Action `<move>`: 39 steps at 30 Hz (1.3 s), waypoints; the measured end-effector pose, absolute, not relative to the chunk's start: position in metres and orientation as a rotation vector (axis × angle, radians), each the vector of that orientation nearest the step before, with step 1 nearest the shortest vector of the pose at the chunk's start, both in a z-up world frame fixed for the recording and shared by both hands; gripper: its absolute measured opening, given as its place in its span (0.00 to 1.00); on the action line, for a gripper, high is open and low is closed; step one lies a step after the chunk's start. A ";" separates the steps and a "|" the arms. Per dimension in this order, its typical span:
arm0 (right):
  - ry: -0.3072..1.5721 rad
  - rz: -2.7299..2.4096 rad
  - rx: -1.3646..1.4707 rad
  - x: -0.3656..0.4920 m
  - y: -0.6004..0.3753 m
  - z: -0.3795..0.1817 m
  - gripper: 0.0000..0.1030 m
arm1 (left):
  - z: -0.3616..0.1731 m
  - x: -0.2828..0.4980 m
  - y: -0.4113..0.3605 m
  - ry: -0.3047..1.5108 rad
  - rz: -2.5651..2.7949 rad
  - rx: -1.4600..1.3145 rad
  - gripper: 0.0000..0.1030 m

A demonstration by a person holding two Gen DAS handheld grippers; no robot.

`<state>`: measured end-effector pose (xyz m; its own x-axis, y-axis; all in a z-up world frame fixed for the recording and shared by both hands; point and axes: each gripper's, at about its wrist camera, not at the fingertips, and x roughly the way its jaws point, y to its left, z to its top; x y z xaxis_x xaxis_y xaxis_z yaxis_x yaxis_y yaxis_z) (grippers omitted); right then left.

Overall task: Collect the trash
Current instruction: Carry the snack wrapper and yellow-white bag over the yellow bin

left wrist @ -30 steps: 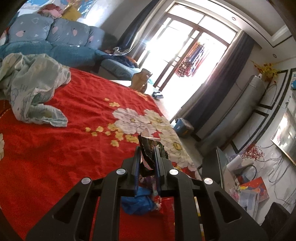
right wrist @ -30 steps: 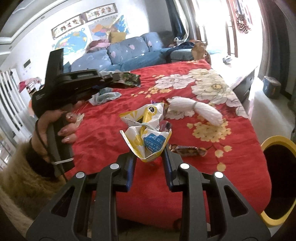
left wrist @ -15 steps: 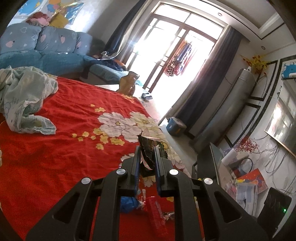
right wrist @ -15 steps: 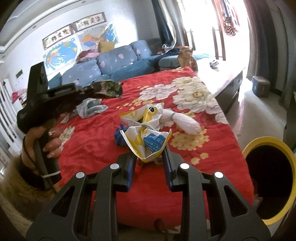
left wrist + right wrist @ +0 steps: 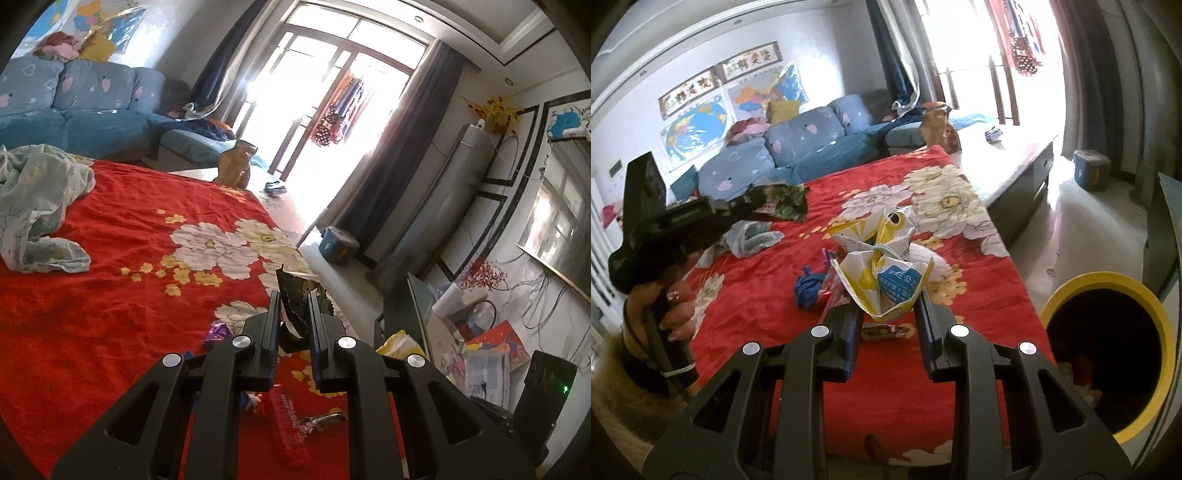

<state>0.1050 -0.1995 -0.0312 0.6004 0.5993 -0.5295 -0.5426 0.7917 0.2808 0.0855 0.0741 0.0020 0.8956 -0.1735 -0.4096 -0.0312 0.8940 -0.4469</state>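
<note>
My left gripper (image 5: 293, 295) is shut on a dark foil wrapper (image 5: 299, 295), held up over the red flowered cloth (image 5: 110, 302). In the right wrist view that same gripper (image 5: 764, 199) shows at the left in a person's hand, the dark wrapper (image 5: 785, 201) at its tip. My right gripper (image 5: 888, 295) is shut on a crumpled yellow-and-white packet (image 5: 882, 273) with a blue label. A yellow-rimmed bin (image 5: 1108, 343) stands at the right beside the cloth's edge. A blue scrap (image 5: 809, 284), a purple wrapper (image 5: 218, 330) and a red wrapper (image 5: 288, 413) lie on the cloth.
A pale cloth (image 5: 33, 206) is heaped at the left of the red surface. A white bundle (image 5: 931, 258) lies behind the packet. A blue sofa (image 5: 798, 147) stands at the back. A blue box (image 5: 338, 245) sits on the floor by the window.
Both grippers have risen and swung towards the right with their wrappers still gripped. The yellow-rimmed bin has come further into the right wrist view.
</note>
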 end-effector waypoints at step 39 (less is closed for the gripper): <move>0.617 0.347 0.279 0.132 -0.318 -0.037 0.20 | -0.008 0.104 -0.044 0.554 -0.300 -0.288 0.13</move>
<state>0.1322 -0.3175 -0.0368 0.7617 0.3962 -0.5127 -0.2320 0.9056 0.3551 0.1044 -0.0440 -0.0079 0.8094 -0.3530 -0.4694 0.1996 0.9170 -0.3454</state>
